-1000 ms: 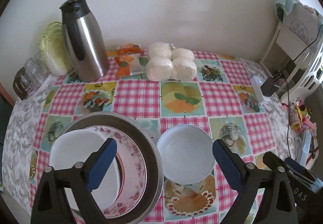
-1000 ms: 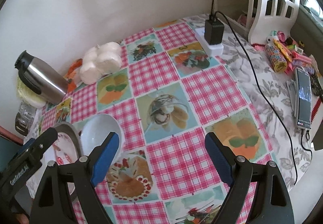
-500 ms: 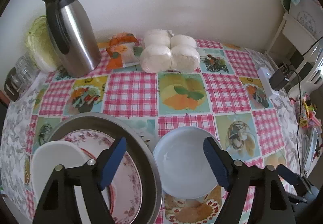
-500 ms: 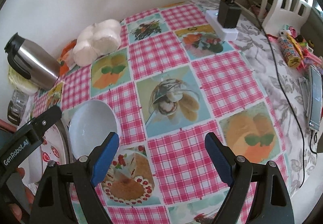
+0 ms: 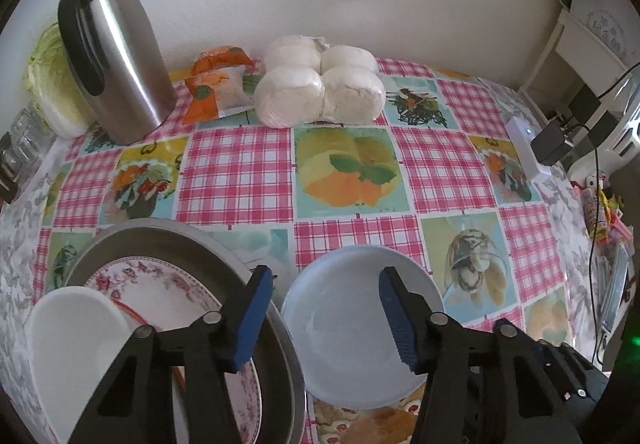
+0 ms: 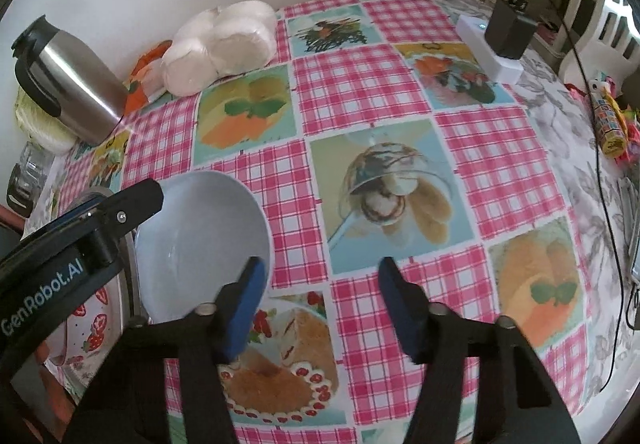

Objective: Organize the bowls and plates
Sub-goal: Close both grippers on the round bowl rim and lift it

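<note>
A pale blue bowl [image 5: 352, 324] sits on the checked tablecloth, also in the right wrist view [image 6: 200, 240]. Left of it a large grey metal dish [image 5: 160, 240] holds a floral plate [image 5: 156, 284] and a white bowl [image 5: 76, 344]. My left gripper [image 5: 324, 308] is open and empty, its jaws straddling the blue bowl's left part, just above it. My right gripper [image 6: 320, 296] is open and empty, its left finger over the blue bowl's right rim. A strawberry-patterned plate [image 6: 92, 324] shows at the lower left of the right wrist view.
A steel thermos jug [image 5: 112, 52], a bag of white buns [image 5: 320, 88] and an orange packet [image 5: 216, 84] stand along the back wall. A power strip with a charger and cable [image 6: 500, 40] lies at the right. Candy packs [image 6: 608, 120] and a phone lie near the right edge.
Both grippers have moved forward and closer to the blue bowl. The jaws of both have narrowed but stay open. The dishes have not moved.
</note>
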`<state>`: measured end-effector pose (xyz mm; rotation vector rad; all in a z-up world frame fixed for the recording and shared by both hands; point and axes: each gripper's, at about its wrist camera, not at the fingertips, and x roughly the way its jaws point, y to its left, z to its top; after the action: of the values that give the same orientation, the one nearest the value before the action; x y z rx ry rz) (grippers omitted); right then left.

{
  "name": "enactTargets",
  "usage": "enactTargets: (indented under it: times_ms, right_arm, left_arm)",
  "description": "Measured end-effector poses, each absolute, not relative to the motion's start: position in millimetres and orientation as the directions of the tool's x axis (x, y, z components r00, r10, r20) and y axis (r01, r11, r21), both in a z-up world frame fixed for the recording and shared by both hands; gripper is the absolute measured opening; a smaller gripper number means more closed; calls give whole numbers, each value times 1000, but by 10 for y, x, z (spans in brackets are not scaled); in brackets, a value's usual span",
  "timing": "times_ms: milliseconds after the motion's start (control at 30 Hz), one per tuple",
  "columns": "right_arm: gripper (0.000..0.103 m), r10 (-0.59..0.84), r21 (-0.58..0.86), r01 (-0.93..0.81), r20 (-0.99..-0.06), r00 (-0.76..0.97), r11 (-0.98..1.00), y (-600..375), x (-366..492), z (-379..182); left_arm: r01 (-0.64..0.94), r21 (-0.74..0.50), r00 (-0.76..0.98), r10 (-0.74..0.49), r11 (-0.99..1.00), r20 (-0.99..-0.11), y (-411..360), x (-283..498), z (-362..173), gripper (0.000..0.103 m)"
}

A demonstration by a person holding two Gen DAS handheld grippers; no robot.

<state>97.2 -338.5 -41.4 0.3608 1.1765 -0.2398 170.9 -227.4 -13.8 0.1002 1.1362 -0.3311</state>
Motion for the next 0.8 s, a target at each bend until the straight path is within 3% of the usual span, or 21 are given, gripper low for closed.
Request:
enactTargets:
  times_ms: [133,300,667,800]
  right_arm:
    - [30,31,168,340,-927,374,925,-3323,1046,-461]
    - [20,58,193,331,-925,375,924,-3301,1099,-525]
    - [19,32,189,382,-924,381,904,-3549,1041,-540]
    - [19,22,187,410,-927,375,893,-3668,1002,-561]
  left_arm:
    - [316,-96,369,-216,944,-904,-2296,1730,-182,56]
    - [317,-101,356,-218,943,-909,-2318,1759,-247,54]
    - [331,-105,327,-218,938,-919,-2425,1745,-366,53]
    - [345,-104,308,-217,933,-926,-2487,1732,-428,48]
